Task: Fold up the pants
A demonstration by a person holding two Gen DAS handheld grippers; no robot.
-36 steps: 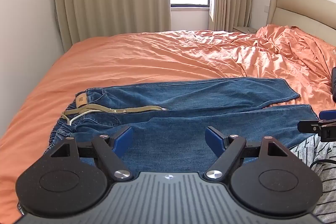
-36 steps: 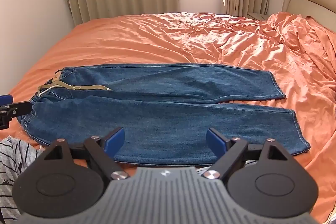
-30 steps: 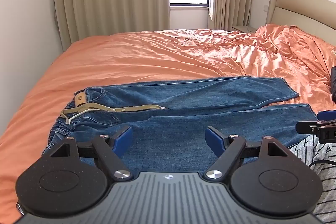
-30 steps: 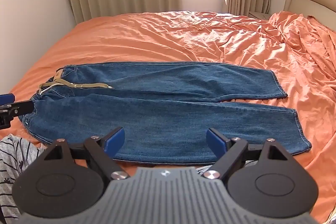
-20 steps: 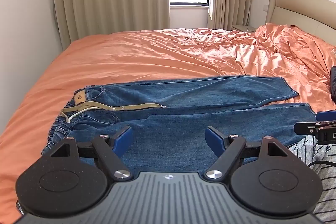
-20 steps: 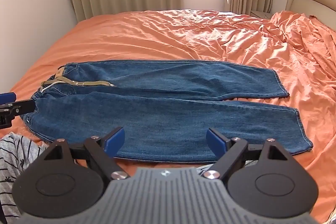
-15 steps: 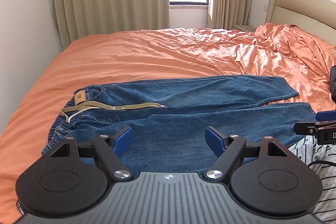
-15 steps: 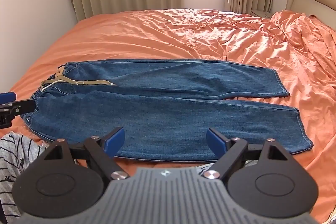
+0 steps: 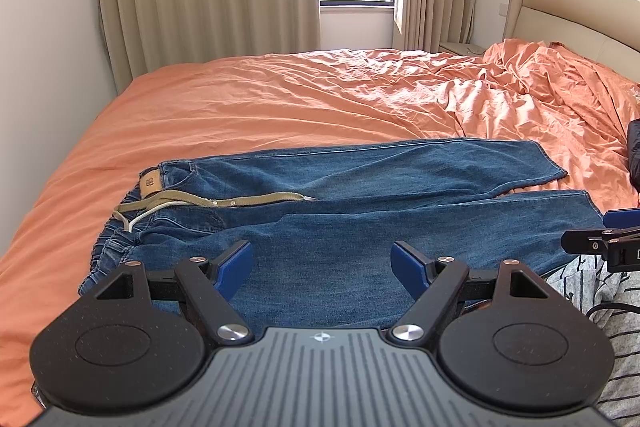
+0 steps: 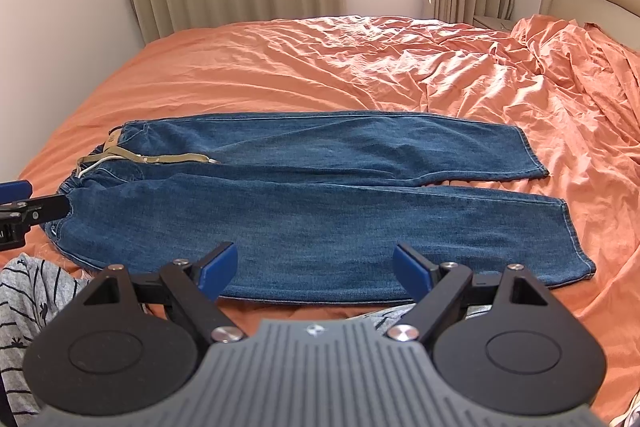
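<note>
Blue jeans (image 9: 360, 227) lie flat on an orange bed, waist to the left, both legs stretched to the right; they also show in the right wrist view (image 10: 320, 195). A tan belt (image 9: 224, 201) and a white drawstring lie at the waist. My left gripper (image 9: 322, 263) is open and empty, above the near leg close to the waist end. My right gripper (image 10: 314, 265) is open and empty, above the near edge of the near leg. Each gripper's tip shows at the edge of the other's view.
The orange sheet (image 9: 320, 99) is rumpled toward the beige headboard (image 9: 568, 11) at the right. A grey striped garment (image 10: 36, 291) lies at the bed's near edge. Curtains and a window stand behind the bed, a wall along its left side.
Both grippers have shifted only slightly; the jeans sit a touch higher in the right wrist view. The jaws stayed open and the jeans have not moved.
</note>
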